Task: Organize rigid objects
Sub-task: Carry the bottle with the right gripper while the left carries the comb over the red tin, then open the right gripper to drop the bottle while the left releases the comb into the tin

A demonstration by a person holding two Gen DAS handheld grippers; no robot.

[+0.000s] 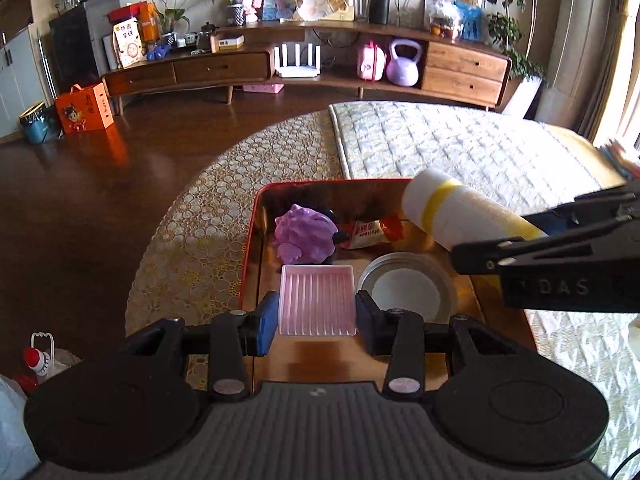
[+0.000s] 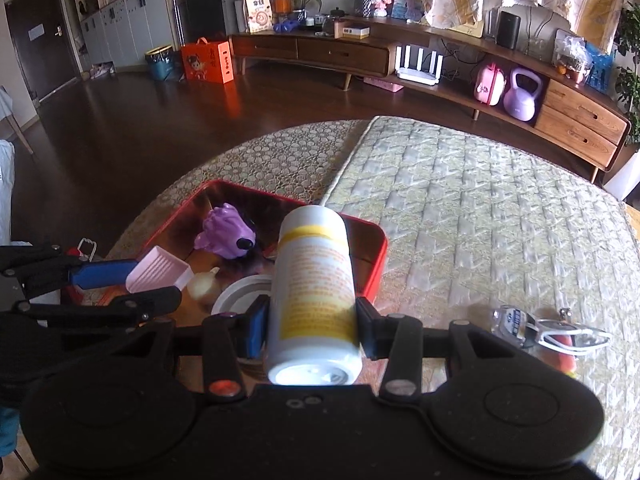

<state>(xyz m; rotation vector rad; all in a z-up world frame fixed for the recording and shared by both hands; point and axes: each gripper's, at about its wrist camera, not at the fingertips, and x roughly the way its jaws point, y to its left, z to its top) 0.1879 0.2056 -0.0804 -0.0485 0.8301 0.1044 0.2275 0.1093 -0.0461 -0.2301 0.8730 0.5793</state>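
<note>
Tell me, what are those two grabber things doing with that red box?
A person is tidying things into the red tin on the table. The left gripper holds a pink ribbed tray between its fingers, low over the tin. The right gripper grips a white bottle with yellow bands above the tin. A purple toy, a snack packet and a round lid already lie inside.

Tin [image 1: 256, 216] on table, toy [image 1: 306, 238] at its far left, lid [image 1: 404, 288] right of ridged tray [image 1: 318, 300].
</note>
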